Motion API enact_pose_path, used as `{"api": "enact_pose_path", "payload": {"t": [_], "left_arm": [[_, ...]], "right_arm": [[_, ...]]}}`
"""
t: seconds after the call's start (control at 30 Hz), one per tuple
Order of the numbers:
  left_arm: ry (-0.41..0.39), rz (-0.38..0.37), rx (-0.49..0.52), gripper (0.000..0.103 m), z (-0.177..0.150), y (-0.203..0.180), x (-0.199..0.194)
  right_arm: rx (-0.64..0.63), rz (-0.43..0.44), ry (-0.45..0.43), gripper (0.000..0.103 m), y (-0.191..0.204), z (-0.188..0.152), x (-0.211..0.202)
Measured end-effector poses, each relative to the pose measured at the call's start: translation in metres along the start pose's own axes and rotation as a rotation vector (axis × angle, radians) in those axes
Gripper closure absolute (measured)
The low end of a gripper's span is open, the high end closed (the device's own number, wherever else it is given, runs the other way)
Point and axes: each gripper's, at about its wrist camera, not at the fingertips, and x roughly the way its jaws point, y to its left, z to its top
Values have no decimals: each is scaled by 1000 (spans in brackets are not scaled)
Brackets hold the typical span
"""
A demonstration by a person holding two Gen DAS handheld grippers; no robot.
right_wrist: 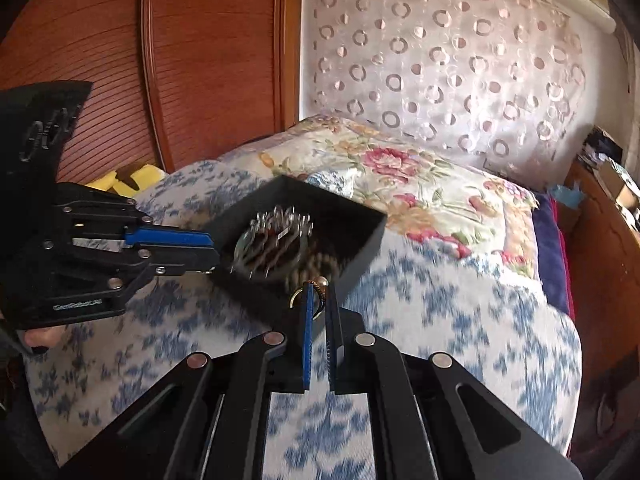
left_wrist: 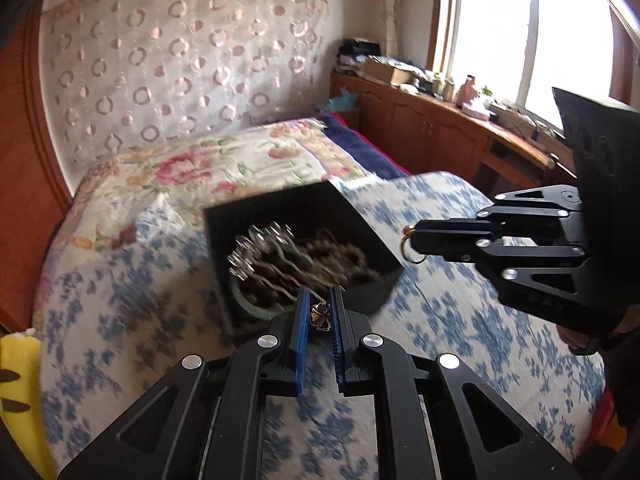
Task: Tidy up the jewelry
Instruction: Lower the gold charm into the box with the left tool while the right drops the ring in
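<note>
A black open box [left_wrist: 372,236] sits on the bed and holds silver hair clips [left_wrist: 256,252] and dark beaded strands [left_wrist: 340,256]; it also shows in the right wrist view [right_wrist: 360,236]. My left gripper [left_wrist: 320,312] is shut on a small copper-coloured ornament [left_wrist: 320,316] at the box's near edge; in the right wrist view the left gripper [right_wrist: 208,254] is at the box's left side. My right gripper [right_wrist: 318,300] is shut on a gold ring [right_wrist: 298,298] with a round bead; in the left wrist view the right gripper [left_wrist: 412,240] holds it to the right of the box.
The bed has a blue-flowered white cover [left_wrist: 460,320] and a rose-patterned quilt [left_wrist: 208,168] behind the box. A wooden headboard [right_wrist: 200,60] is at the left, a yellow plush toy [left_wrist: 16,380] at the bed's left edge, and a cluttered wooden cabinet [left_wrist: 440,120] under the window.
</note>
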Motion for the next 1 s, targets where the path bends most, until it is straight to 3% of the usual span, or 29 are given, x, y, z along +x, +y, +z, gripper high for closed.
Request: {"api": "enact_pose_path", "payload": {"t": [0.3,0.67,0.8,1.0], "left_arm": [[-26,49,-19,94,15,20,2],[-27,81,-26,94,26,32,16],[-23,86,-33,94,34,37,25],[-19,97,-32,94,45,41,36]], "right_arm": [[32,9,20,96,-18,32,45],[35,9,14,95,-21,41,56],[39,10,8,81,-22,40,55],[58,2,4,81,-27,35,49]]}}
